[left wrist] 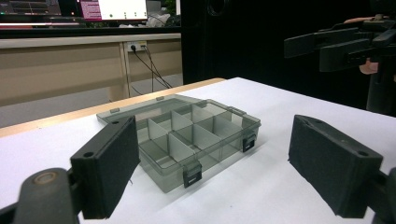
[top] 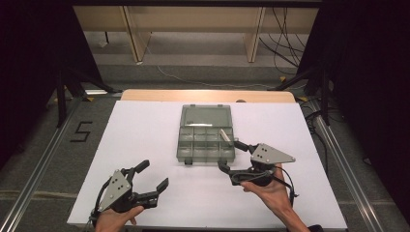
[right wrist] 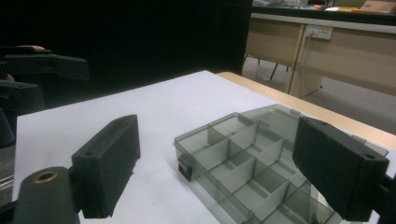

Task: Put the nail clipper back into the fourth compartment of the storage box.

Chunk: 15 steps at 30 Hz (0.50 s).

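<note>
Open grey compartment box [top: 206, 141], mid-table.

Left hand-held gripper [top: 152, 176] and right hand-held gripper [top: 233, 154] both gape wide, holding nothing.

Each black hand-held gripper [top: 153, 175] carries a grey three-cornered plate with screw holes and a trailing cable.

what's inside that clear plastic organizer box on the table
The organizer box lies open, lid flat behind it. A small pale piece sits in a right-hand compartment; the other compartments in view look empty. The right gripper partly covers its near right corner.
</note>
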Available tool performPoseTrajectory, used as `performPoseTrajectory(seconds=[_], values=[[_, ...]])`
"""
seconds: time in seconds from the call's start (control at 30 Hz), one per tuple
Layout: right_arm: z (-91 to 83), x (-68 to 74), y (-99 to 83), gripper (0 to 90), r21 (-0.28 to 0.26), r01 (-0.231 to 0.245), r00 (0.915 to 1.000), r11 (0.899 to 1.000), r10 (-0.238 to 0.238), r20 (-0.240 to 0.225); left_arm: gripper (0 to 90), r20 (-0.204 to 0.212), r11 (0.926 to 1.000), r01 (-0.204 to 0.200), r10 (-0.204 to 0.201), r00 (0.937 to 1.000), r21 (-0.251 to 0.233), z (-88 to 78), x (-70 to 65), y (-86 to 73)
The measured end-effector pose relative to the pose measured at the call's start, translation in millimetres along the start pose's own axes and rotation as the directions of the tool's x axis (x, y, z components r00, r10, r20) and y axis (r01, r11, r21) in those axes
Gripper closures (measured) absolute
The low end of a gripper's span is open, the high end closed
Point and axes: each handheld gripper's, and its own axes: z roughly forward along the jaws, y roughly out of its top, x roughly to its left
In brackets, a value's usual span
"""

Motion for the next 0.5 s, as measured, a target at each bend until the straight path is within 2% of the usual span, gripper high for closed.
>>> performPoseTrajectory(seconds=[0.2, 0.27, 0.3, 0.43, 0.47, 0.5], values=[[-4.8, 3.5, -4.1, 16.1, -0.012, -0.010, 0.9999, 1.000, 0.010, -0.007, 15.6, 0.002, 1.0000, -0.001, 0.001, 1.0000, -0.001, 0.1, 0.1, 0.0], [-8.9, 4.0, -4.5, 16.1, 0.010, -0.003, 1.0000, 1.000, 0.003, -0.001, 15.6, 0.002, 1.0000, -0.001, 0.001, 1.0000, -0.002, 0.2, 0.0, -0.1], [-9.6, 4.6, -5.3, 16.1, 0.004, -0.013, 0.9999, 1.000, 0.013, -0.011, 15.6, 0.002, 1.0000, 0.000, 0.000, 1.0000, -0.002, 0.2, -0.2, -0.1], [-14.0, 5.2, -7.6, 16.1, -0.023, -0.008, 0.9998, 1.000, 0.008, 0.019, 15.6, 0.003, 1.0000, 0.001, -0.001, 1.0000, -0.002, 0.2, -0.4, -0.1], [-16.3, 5.7, -7.5, 16.1, 0.006, -0.020, 0.9998, 1.000, 0.020, -0.003, 15.6, 0.003, 1.0000, 0.001, -0.001, 1.0000, -0.002, 0.3, -0.4, -0.2], [-16.6, 6.1, -8.4, 16.1, -0.009, -0.022, 0.9998, 1.000, 0.022, -0.001, 15.6, 0.003, 1.0000, 0.001, -0.001, 1.0000, -0.002, 0.3, -0.4, -0.2]])
